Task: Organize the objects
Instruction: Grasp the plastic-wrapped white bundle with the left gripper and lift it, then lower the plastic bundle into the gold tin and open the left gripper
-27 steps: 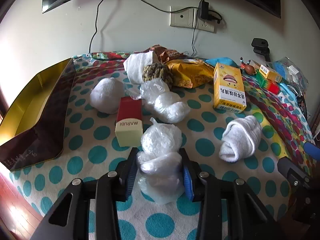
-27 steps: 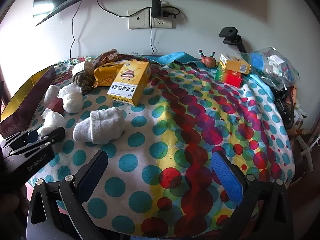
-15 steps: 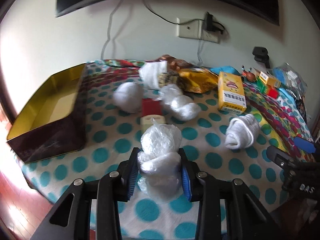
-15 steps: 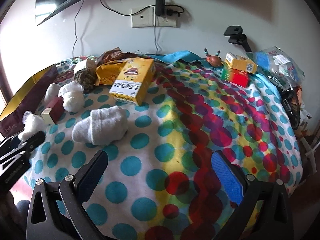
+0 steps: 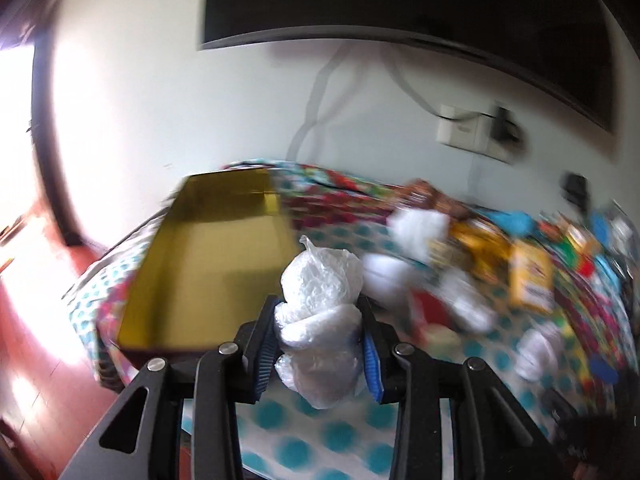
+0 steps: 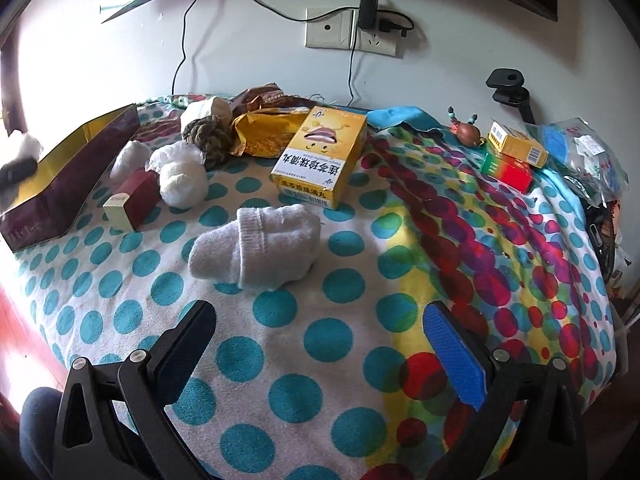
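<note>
The left gripper [image 5: 320,344], clamped on the plastic-wrapped bundle [image 5: 320,316], has swung from mid-table toward the gold-lined box [image 5: 208,276] at the left edge, likely for a drop, while the right gripper [image 6: 320,356] gapes wide and empty

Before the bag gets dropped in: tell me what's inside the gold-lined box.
The gold-lined box shows only bare gold floor and walls. Its near right corner is covered by the plastic-wrapped bundle in the left gripper.

- Wall socket plate [image 6: 351,35] with a black charger [image 6: 368,5] plugged in.
- Dark screen [image 5: 400,4] mounted above the socket plate.
- Black clamp mount [image 6: 510,88] right of it.
- Red wooden floor [image 5: 36,344] far left below.
</note>
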`<state>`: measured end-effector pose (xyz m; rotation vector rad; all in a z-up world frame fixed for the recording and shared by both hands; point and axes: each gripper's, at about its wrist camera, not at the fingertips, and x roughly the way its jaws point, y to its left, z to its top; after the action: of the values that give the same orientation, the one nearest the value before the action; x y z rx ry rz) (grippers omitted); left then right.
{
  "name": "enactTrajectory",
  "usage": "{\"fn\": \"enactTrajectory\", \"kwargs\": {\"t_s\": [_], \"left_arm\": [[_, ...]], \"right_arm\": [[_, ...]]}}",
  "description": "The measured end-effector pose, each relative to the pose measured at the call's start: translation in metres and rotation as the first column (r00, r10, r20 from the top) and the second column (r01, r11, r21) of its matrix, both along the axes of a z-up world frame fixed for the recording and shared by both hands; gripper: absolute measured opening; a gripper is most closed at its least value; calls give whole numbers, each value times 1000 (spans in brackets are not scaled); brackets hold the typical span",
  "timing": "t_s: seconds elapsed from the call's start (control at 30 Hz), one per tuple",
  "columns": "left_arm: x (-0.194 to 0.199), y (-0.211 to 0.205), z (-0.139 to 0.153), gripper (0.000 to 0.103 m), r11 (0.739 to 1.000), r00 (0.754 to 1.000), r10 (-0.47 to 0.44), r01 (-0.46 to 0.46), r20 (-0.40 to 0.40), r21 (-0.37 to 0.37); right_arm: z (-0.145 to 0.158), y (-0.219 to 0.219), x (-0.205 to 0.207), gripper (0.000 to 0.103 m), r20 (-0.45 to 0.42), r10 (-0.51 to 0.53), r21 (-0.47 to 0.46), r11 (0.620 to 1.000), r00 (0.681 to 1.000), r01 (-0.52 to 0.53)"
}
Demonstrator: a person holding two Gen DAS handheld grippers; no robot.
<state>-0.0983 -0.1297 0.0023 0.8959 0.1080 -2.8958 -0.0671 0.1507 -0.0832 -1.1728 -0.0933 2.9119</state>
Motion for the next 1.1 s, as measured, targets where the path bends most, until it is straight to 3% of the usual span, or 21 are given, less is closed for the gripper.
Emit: {"fn": "enactTrajectory", "kwargs": {"t_s": [0.23, 0.6, 0.83, 0.93, 1.0, 1.1], "left_arm": [[-46, -61, -19, 37, 990, 987, 137, -134, 89, -31], [-70, -73, -47, 37, 984, 975, 171, -164, 139, -64], [-74, -68, -48, 37, 986, 980, 152, -142, 130, -86], [-72, -62, -46, 50, 988, 986, 128, -117, 110, -103], [-71, -58, -47, 83, 986, 986, 127, -114, 107, -124], [-62, -59, -44, 84, 988, 989, 128, -119, 80, -102]], "right_arm": [[0, -4, -1, 103, -3, 8, 7, 1000, 1000, -8], [-1, -17, -10, 103, 4, 31, 34, 999, 1000, -31], [0, -17, -23, 103, 19, 25, -23, 999, 1000, -25], [-2, -15, -25, 103, 23, 23, -34, 999, 999, -22], [-3, -16, -27, 103, 30, 23, -32, 999, 999, -22], [-4, -21, -31, 103, 37, 22, -26, 999, 999, -21]]}}
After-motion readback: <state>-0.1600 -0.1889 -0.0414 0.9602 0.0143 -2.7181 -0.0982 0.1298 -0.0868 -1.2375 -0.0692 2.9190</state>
